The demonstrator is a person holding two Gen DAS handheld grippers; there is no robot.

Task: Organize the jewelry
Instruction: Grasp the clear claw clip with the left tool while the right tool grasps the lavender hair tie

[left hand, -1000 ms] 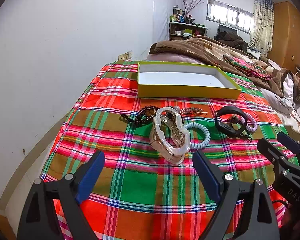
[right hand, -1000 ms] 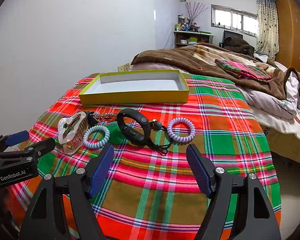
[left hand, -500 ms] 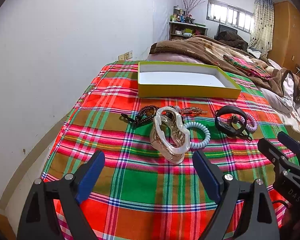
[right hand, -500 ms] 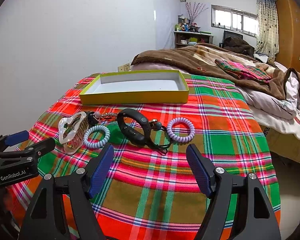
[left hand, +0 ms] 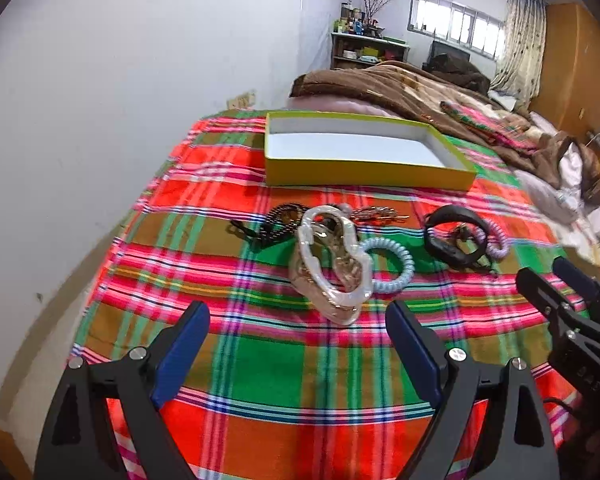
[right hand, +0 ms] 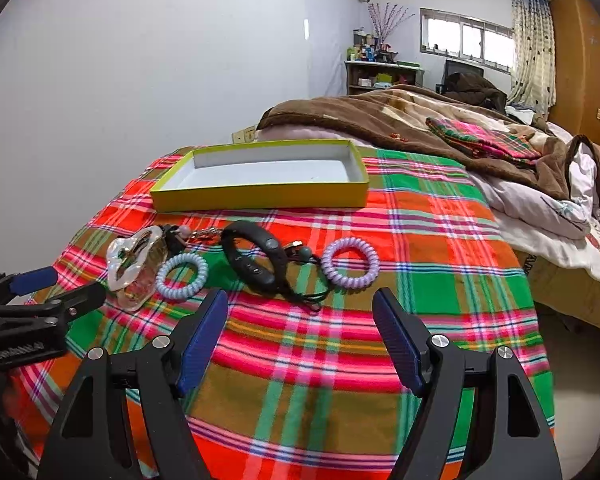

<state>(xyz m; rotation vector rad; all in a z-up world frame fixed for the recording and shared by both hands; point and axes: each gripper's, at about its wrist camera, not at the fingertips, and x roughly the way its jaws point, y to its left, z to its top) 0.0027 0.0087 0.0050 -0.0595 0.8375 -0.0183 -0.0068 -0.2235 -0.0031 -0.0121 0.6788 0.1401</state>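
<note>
Left gripper (left hand: pixel 298 320): fingers spread, nothing held.
Right gripper (right hand: pixel 300 314): fingers spread, nothing held.
Hair claw (left hand: pixel 332 264): long axis pointed toward the yellow box (left hand: pixel 364 176).

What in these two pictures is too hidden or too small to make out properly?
- Dark beaded strand: in the left wrist view the big clear hair claw covers part of it.
- Small metal piece behind the claw: too small to tell what it is.
- Lilac coil tie: in the left wrist view the black band partly hides it.
- Shelf items: in the right wrist view, too far to identify.
</note>
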